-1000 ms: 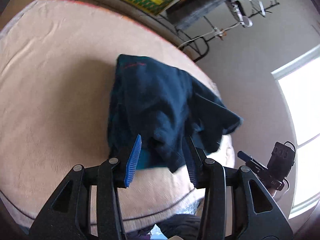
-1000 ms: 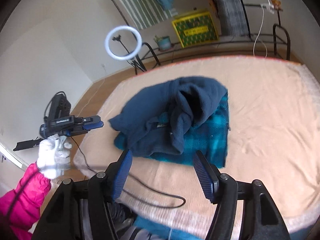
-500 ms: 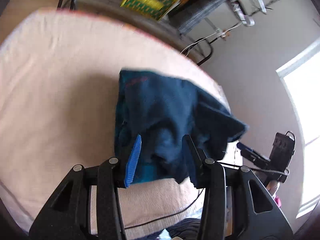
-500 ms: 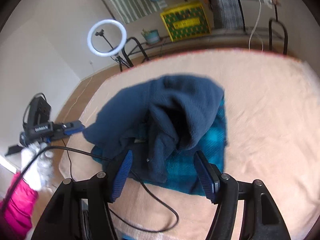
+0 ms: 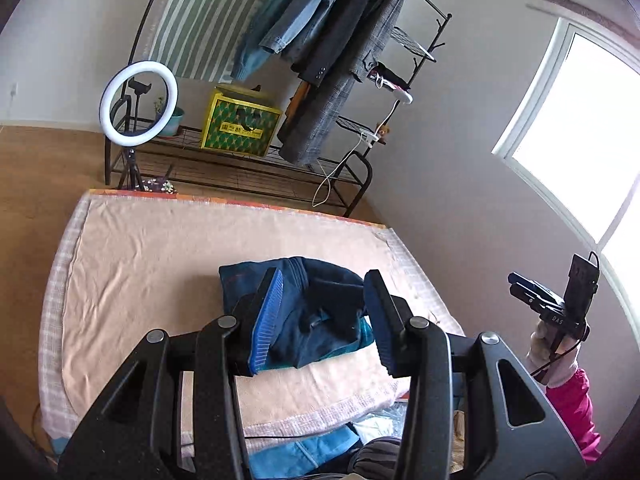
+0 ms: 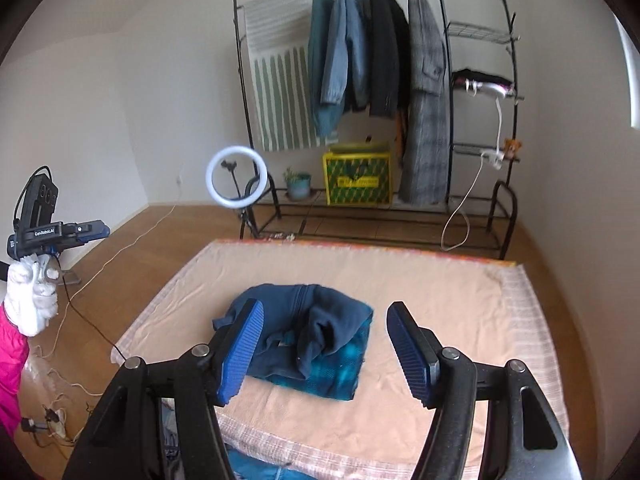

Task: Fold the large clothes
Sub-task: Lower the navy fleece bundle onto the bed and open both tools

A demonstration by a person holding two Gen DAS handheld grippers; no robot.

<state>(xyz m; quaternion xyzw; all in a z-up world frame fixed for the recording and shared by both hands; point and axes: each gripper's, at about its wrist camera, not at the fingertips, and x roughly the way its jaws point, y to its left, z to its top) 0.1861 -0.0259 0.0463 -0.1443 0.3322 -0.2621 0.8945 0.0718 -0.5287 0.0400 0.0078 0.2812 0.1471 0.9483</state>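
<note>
A dark navy fleece garment (image 5: 304, 280) with a teal plaid lining lies crumpled in a loose heap on the peach blanket of the bed (image 5: 140, 280). My left gripper (image 5: 322, 320) hangs well above it, jaws open, nothing between the blue pads. In the right wrist view the same garment (image 6: 320, 320) sits near the front middle of the bed (image 6: 440, 280), far below my right gripper (image 6: 324, 354), which is open and empty. Each view also shows the other gripper held in a white-gloved hand: the right gripper (image 5: 536, 300) and the left gripper (image 6: 56, 232).
A black clothes rack (image 6: 380, 60) with hanging coats stands beyond the bed's far edge, with a yellow box (image 6: 357, 178), a plant pot and a ring light (image 6: 236, 178) by it. A window (image 5: 580, 120) is on the right wall. Cables (image 6: 92, 320) trail over the wooden floor.
Both grippers have risen and drawn back from the garment, which now looks smaller and lower. The rack and wall have come into view. The garment lies as before.
</note>
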